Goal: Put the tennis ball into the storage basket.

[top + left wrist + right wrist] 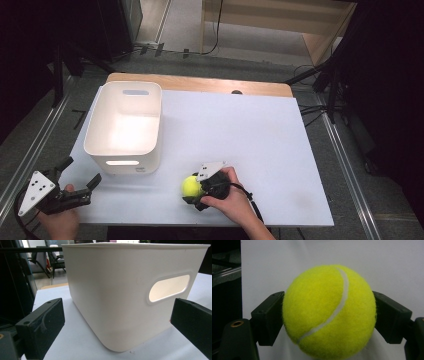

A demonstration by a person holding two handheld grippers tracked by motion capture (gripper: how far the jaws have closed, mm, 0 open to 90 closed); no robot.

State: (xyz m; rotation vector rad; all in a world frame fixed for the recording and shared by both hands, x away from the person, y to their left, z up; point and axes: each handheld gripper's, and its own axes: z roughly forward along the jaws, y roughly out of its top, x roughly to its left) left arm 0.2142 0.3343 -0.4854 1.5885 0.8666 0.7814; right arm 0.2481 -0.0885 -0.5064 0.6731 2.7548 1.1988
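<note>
Sitting squarely between the right tool's (329,315) pads, tennis ball (329,311).

Looks like a lab or test room, not a home. Table (280,145) w/ plain white top over a wood board stands on grey carpet floor (350,165), metal rails (30,150) running along both sides. Black stands (330,75) & cables (312,107) around the edges, dark curtains at the sides. Wooden furniture (320,30) at the back; office chairs (53,260) visible past the table in left gripper view.
</note>
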